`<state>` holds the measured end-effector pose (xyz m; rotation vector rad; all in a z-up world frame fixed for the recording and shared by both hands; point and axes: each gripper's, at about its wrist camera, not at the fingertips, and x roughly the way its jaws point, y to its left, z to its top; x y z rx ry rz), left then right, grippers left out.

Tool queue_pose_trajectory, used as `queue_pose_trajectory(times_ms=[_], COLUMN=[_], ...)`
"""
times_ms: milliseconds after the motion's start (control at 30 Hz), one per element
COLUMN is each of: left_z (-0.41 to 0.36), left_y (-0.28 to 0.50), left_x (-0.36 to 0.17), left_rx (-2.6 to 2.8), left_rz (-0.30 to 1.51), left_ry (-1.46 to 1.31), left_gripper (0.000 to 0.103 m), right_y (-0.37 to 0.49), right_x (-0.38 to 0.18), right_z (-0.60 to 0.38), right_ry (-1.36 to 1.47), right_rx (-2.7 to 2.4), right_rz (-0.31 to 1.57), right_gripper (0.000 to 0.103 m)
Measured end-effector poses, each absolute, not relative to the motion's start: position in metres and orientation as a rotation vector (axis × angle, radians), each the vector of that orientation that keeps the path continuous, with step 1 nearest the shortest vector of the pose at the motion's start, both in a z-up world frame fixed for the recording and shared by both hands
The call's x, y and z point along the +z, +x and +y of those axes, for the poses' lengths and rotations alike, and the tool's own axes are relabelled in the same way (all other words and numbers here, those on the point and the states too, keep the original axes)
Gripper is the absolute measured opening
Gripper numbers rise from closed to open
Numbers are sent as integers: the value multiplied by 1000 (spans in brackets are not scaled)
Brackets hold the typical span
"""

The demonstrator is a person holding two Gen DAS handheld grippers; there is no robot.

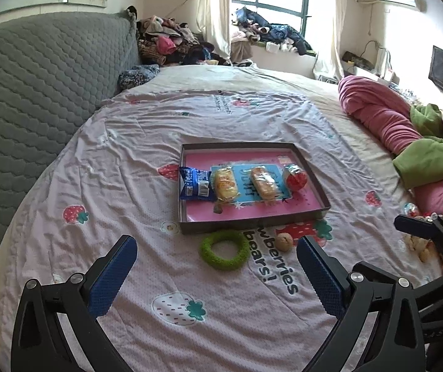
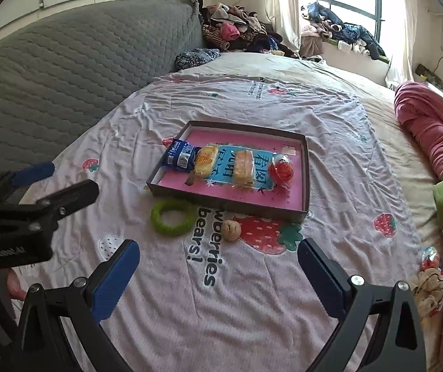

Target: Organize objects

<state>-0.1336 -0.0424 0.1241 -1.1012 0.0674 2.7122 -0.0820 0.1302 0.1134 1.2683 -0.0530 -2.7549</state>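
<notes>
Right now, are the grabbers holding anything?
No. The left gripper and right gripper are both open with nothing between their fingers. The green ring and small ball lie untouched on the bed.

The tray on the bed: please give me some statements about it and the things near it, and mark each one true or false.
1. The tray holds four wrapped snacks in a row. True.
2. The green ring lies inside the tray. False: it lies on the bedsheet, just in front of the tray.
3. The blue packet sits at the left end of the row. True.
4. The left tool is shut on the walnut. False: it is open and holds nothing.
5. The right tool is open. True.
</notes>
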Motion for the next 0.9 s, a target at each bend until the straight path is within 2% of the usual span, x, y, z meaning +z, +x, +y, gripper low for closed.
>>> queue_pose_trajectory(times_ms=[400, 633, 900], left_z=[-47, -49, -45], left_y=[-103, -87, -68], left_x=[131, 130, 118], left_rx=[2725, 2725, 2712], left_rz=[85, 70, 109], left_ry=[-1112, -1114, -1119], left_gripper=[102, 102, 102], right_y=[-52, -34, -8], right_x=[126, 127, 124], right_z=[126, 138, 135], right_ry=[1232, 1218, 1147], right_rx=[-2764, -2729, -2768], right_rz=[-82, -224, -184], right_gripper=[103, 103, 103])
